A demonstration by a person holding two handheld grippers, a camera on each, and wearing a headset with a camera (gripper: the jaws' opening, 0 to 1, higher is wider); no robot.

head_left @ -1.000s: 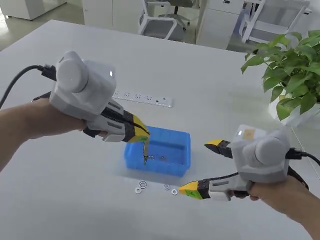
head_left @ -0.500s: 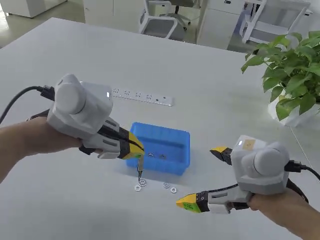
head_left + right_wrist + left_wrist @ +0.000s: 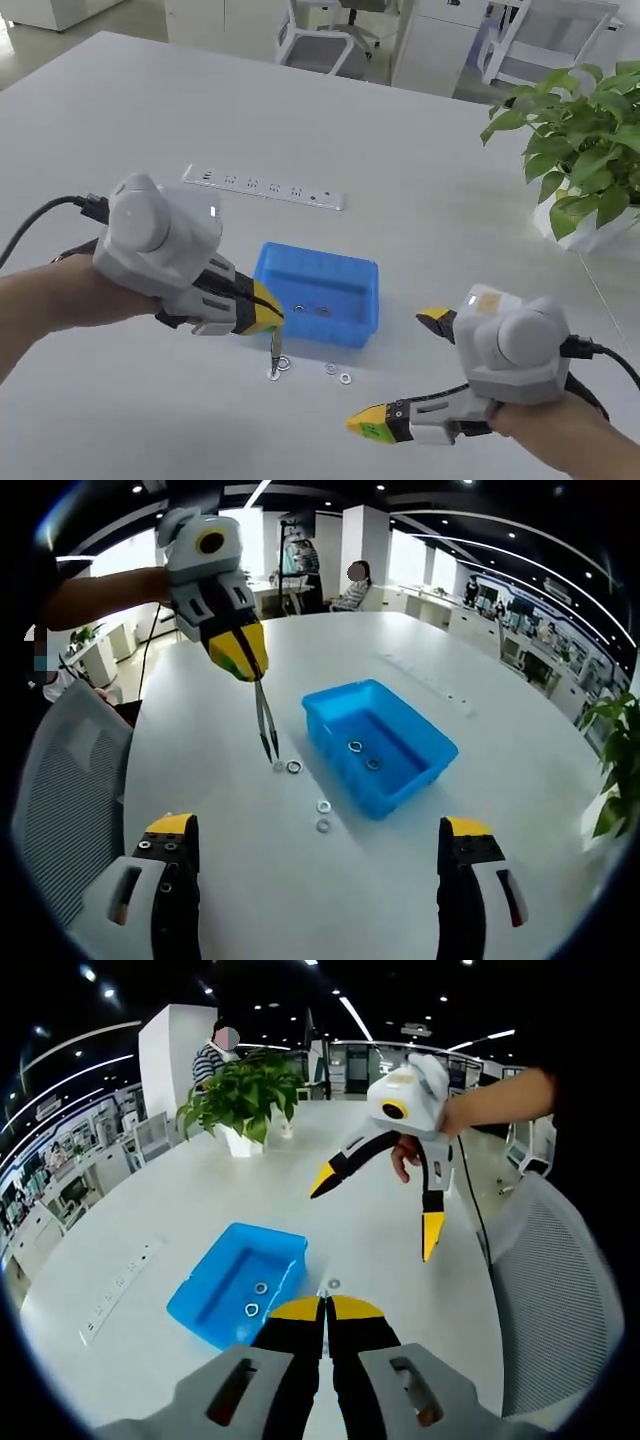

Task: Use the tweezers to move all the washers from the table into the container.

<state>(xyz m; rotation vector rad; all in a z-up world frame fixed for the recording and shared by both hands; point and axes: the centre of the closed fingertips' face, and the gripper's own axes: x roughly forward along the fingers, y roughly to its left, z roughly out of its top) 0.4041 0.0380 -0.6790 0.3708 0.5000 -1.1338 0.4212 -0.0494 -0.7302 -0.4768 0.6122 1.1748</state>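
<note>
Left gripper (image 3: 266,312) clamping slim steel tweezers (image 3: 275,350) over small flat metal washers (image 3: 284,364) beyond its jaws; light, slippery, likely needing rim pinching; right gripper (image 3: 388,372) gaping wide.

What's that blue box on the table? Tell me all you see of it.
The container is a shallow, open-topped rectangular tray, bright blue, plastic by its look. It sits flat on the white table. Two small metal washers lie on its floor. Nothing else touches it.
</note>
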